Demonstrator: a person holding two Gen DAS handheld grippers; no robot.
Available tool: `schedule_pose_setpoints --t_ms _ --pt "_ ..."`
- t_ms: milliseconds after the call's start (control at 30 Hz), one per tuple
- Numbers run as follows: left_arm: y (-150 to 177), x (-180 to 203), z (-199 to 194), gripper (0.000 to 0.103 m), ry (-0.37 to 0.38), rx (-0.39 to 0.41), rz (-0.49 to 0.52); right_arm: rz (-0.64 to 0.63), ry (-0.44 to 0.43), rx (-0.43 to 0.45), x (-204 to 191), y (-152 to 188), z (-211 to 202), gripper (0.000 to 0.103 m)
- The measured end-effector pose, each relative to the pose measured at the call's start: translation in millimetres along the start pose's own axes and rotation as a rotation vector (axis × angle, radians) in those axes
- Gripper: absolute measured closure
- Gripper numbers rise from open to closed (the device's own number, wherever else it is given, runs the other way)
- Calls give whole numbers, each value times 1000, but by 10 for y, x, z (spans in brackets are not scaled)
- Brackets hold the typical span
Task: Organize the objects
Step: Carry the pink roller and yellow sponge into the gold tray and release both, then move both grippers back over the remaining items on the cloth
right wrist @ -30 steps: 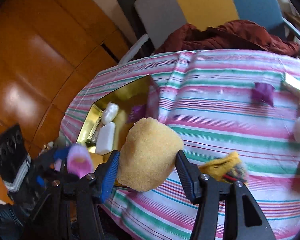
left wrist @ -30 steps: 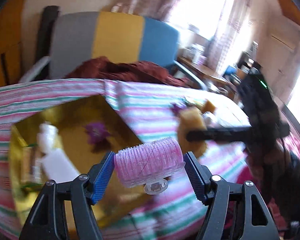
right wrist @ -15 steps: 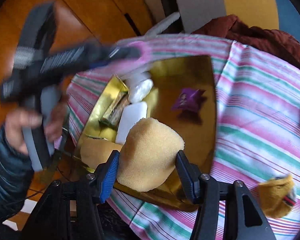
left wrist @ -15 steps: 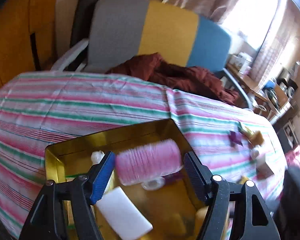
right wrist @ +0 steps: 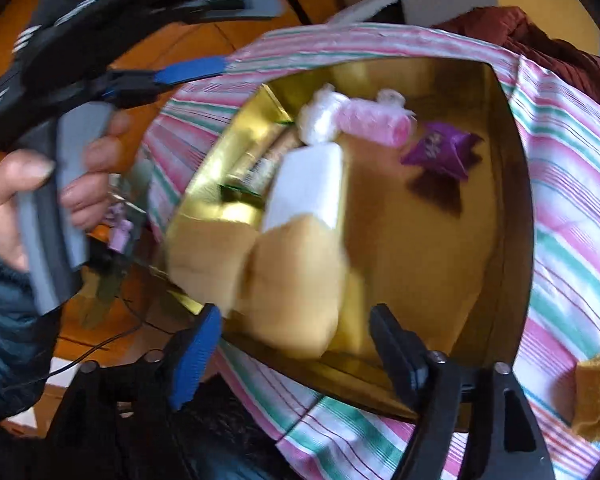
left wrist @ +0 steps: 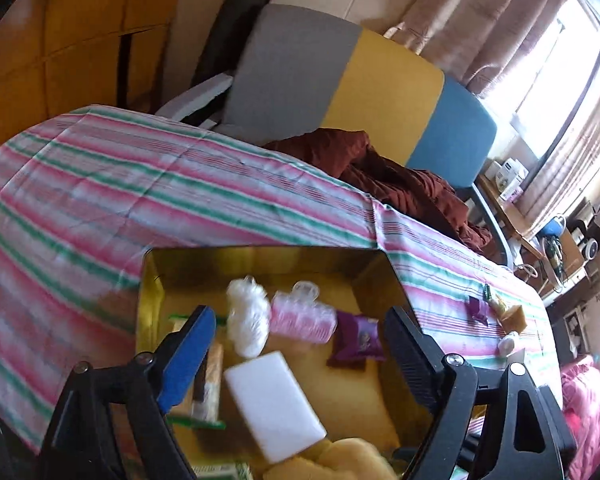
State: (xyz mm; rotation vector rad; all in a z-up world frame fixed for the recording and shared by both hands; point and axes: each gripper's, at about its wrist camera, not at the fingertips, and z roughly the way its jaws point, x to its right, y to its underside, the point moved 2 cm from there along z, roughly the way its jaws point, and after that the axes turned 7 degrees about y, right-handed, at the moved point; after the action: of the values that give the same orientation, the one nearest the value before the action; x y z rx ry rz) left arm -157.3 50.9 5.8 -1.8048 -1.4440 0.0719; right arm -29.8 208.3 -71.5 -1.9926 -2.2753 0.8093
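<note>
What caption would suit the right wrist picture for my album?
Right gripper opening above a gold tray, yellow sponge dropped in beside a white block, pink hair roller and purple packet.

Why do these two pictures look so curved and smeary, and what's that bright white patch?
Left wrist view: the fisheye lens bends the striped tablecloth and darkens the corners; the window is blown out white. Right wrist view: motion blur smears the yellow sponge and white block, and the gold tray throws glare and mirror reflections.
</note>
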Motion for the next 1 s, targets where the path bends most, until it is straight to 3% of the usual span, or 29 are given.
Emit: schedule_pose_setpoints --t_ms 333,667,1000 --pt "427 100 -305 16 -59 61 48 51 49 114 86 22 -337 18" --pt "728 371 -396 13 -153 97 177 77 228 229 122 92 -620 18" --pt "813 511 -444 12 -179 114 228 106 317 274 221 176 -729 18"
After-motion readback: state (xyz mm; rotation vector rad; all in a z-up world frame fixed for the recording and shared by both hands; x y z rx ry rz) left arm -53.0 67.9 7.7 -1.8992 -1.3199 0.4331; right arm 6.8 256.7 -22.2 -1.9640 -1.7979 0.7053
